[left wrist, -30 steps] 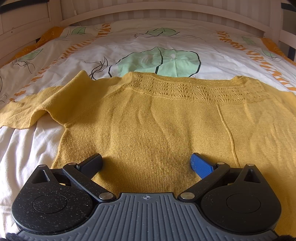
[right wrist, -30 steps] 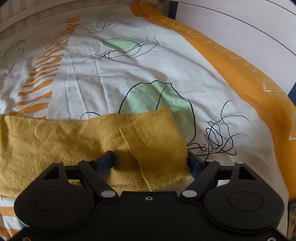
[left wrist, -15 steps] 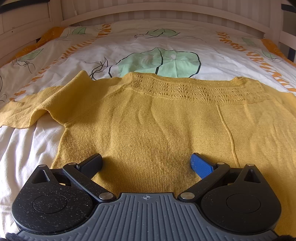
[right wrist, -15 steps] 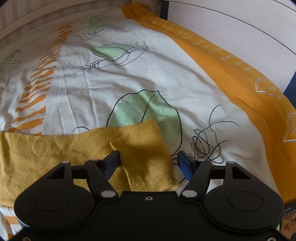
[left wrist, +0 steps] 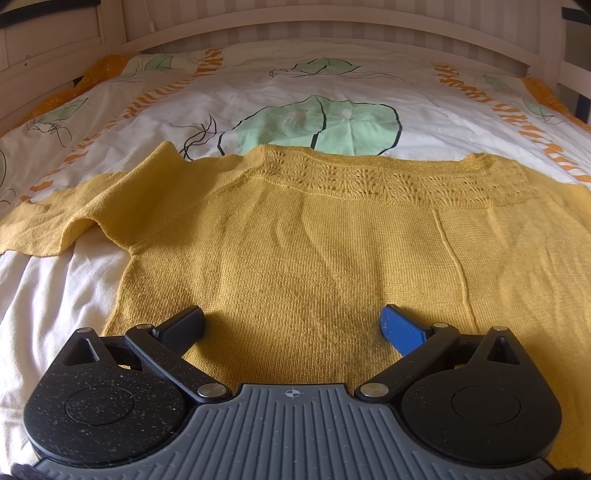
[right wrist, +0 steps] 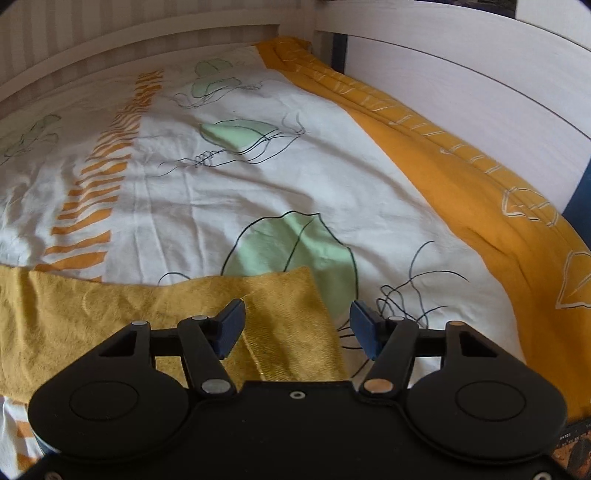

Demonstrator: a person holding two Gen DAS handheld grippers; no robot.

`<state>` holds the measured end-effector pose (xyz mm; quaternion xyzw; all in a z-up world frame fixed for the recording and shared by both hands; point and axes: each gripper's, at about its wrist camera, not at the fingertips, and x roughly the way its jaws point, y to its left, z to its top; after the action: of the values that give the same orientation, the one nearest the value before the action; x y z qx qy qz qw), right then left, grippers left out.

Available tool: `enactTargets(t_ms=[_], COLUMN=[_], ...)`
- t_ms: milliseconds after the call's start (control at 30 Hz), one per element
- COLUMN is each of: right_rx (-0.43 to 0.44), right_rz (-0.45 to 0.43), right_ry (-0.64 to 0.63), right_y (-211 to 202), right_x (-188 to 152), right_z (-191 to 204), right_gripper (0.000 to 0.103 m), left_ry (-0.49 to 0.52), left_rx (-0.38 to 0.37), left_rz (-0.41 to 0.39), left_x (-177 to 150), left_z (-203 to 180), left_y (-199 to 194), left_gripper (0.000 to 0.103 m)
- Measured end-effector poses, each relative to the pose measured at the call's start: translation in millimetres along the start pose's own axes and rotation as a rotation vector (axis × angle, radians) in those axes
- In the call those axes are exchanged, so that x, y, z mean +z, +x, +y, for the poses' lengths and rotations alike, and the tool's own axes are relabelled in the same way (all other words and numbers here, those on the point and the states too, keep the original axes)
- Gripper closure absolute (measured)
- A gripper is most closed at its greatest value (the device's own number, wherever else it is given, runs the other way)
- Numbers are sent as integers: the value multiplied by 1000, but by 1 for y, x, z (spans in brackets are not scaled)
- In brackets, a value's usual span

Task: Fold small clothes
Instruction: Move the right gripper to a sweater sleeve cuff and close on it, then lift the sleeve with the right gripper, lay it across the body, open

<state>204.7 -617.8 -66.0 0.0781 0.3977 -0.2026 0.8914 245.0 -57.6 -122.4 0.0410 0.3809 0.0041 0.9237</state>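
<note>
Bed [left wrist: 55, 295] fills both views; white duvet printed with green leaves, black line drawings and orange dashes, an orange border along the right edge in the right wrist view. White wooden bed frame [left wrist: 295, 22] across the top of the frame in the left wrist view.

Yellow knit top [left wrist: 295, 258] lies spread flat on the bed, centre of the left wrist view, lace yoke toward the top. One sleeve [left wrist: 55, 225] runs to the left edge of that frame. A vertical crease shows right of centre.

Left hand-held gripper [left wrist: 291, 326]: bottom centre of frame, jaws wide, low over the hem area of the top. Nothing between the fingers; contact with the knit cannot be told.

Right wrist view: the other sleeve [right wrist: 147, 317] lies across the lower left of the frame, its cuff end folded over at lower centre. Right hand-held gripper [right wrist: 297, 328]: jaws wide, straddling the cuff end, not closed on it. Left finger over yellow knit, right finger over white duvet.
</note>
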Motion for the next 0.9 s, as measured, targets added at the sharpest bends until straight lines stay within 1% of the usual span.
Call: enactTargets(t_ms=[33, 67, 133, 333, 400, 467, 533, 800, 833, 867, 900], right_rx=[-1, -1, -6, -63, -57, -31, -46, -78, -72, -55, -40], right_rz=[9, 20, 40, 50, 46, 19, 29, 77, 82, 80, 82], right_ry=[-23, -47, -78, -118, -106, -121, -147, -35, -25, -9, 19], right_y=[2, 5, 12, 24, 24, 17, 19, 38, 40, 40, 39], right_x=[-1, -2, -4, -6, -6, -8, -10, 1, 2, 3, 4], right_z=[5, 10, 17, 22, 21, 24, 29, 17, 15, 12, 8], right_gripper=[41, 47, 49, 48, 48, 47, 47, 47, 52, 70, 79], left_ry=[0, -1, 0, -1, -3, -5, -5, -10, -11, -11, -11], left_rx=[0, -1, -1, -2, -3, -3, -2, -4, -4, -4, -4], left_rz=[0, 0, 0, 0, 0, 0, -2, -2, -2, -2, -2], left_x=[0, 0, 0, 0, 0, 0, 0, 0, 1, 0, 0], left_z=[0, 0, 0, 0, 0, 0, 0, 0, 0, 0, 0], left_y=[0, 0, 0, 0, 0, 0, 0, 0, 0, 0, 0], left_gripper=[0, 0, 0, 0, 0, 0, 0, 0, 0, 0, 0])
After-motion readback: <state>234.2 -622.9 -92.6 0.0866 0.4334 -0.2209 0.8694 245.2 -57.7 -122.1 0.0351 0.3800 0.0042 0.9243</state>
